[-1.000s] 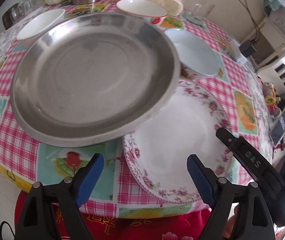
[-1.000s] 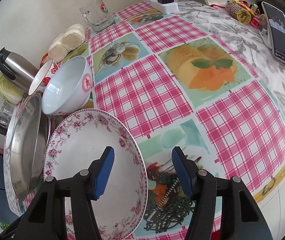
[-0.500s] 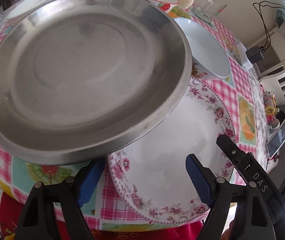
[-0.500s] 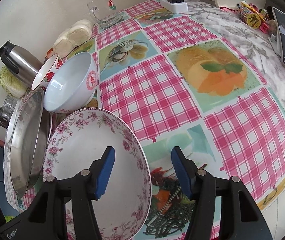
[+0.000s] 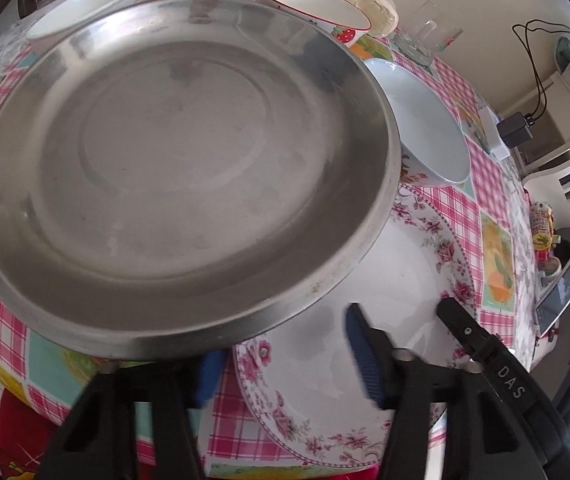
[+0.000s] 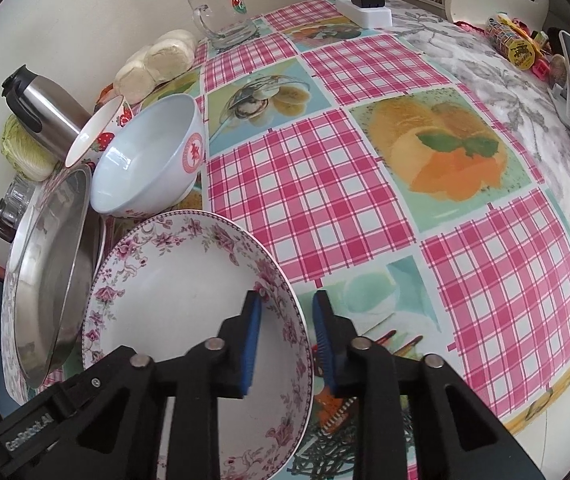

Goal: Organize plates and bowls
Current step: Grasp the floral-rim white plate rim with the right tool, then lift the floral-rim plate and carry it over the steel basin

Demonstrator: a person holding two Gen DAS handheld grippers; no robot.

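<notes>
Checked pink oilcloth with fruit panels covers the worktop point(image 6: 325, 184), which runs to a cream wall at 12 o'clock.

Progress: little sorting is evident. 1 steel plate point(image 5: 181, 176) lies partly over the floral plate point(image 5: 417, 292). 3 bowls stand apart rather than nested: a large white bowl point(image 6: 153, 160) touching the floral plate's far rim, a strawberry bowl point(image 6: 99, 132) behind it, and a plain white bowl point(image 5: 85, 4) at 11 o'clock in the left view. Judged remaining: stacking the plates and nesting the bowls.

Grippers: the right gripper point(image 6: 287, 320) straddles the floral plate's rim at 4 o'clock, 1 pad inside and 1 outside. Its jaws have just been closing; a gap shows beside the outer pad, so a firm pinch cannot be confirmed. The left gripper point(image 5: 281, 354) has also just been closing. Its left pad sits under the steel plate's near rim, its right pad over the floral plate; contact is hidden, so I cannot tell whether it grips.

View differences: the left view alone shows the plain white bowl and the steel plate's full dull interior. The right view alone shows the red stamp on the large bowl, the steel flask point(image 6: 41, 108), a glass mug point(image 6: 221, 16) and the clear right half of the worktop.
</notes>
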